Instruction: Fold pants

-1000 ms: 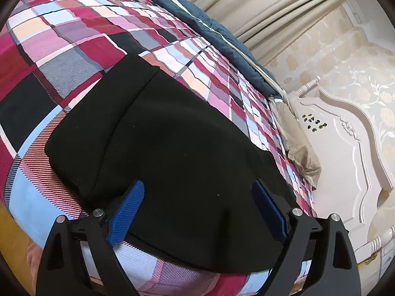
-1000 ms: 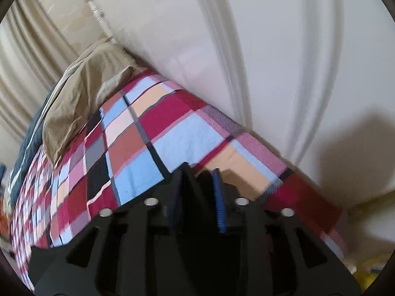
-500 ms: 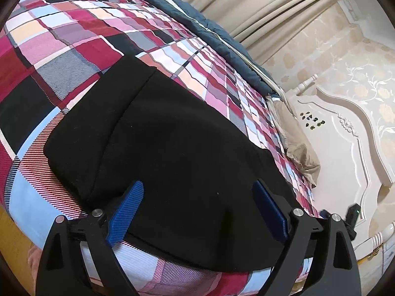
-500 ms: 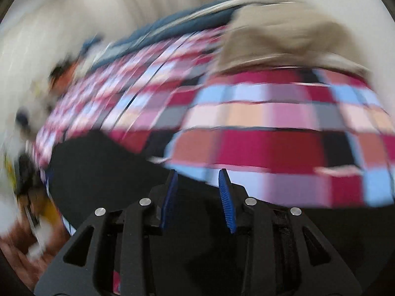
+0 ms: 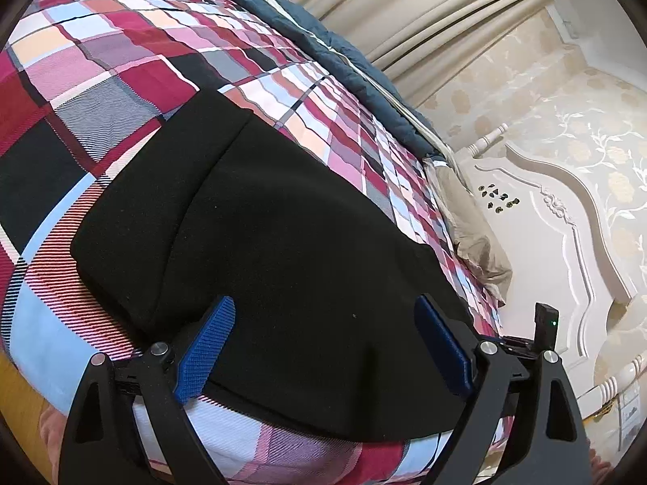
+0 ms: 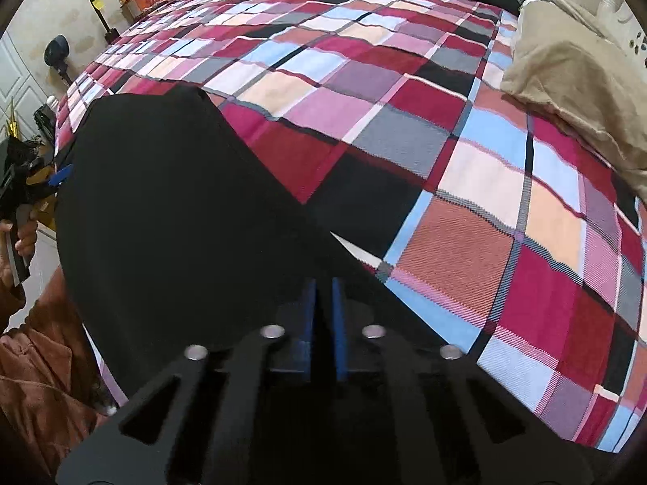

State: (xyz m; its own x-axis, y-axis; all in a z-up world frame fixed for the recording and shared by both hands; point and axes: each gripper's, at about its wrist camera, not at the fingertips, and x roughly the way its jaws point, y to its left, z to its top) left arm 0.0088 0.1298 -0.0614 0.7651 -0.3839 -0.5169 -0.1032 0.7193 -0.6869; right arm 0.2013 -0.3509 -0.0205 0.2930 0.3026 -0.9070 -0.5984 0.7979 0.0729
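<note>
1. The black pants (image 5: 283, 234) lie flat on the bed, spread over the plaid quilt (image 5: 121, 60) near its close edge, which they slightly overhang.
2. In the left wrist view a seam or fold line runs across the pants from the far corner towards the near left side.
3. In the right wrist view the pants (image 6: 170, 210) fill the lower left, and their far edge runs in a slant from upper left down to the gripper.
4. The left gripper (image 5: 323, 319) has its blue fingers (image 5: 206, 347) wide apart, poised over the near part of the pants and clamping nothing; whether the tips touch the cloth cannot be told.
5. The right gripper (image 6: 323, 287) has its fingers (image 6: 337, 323) drawn nearly together with a thin dark gap between them, right at the pants' edge; whether cloth is pinched there cannot be told.
6. A tan pillow (image 6: 574, 81) lies on the quilt near the white carved headboard (image 5: 546, 234), well apart from the pants.
7. A dark blue blanket (image 5: 331, 52) runs along the far side of the bed, with beige curtains (image 5: 424, 4) behind it.
8. At the left edge of the right wrist view a hand (image 6: 20, 238) holds the other gripper's handle, above a brown sleeve (image 6: 44, 363).
</note>
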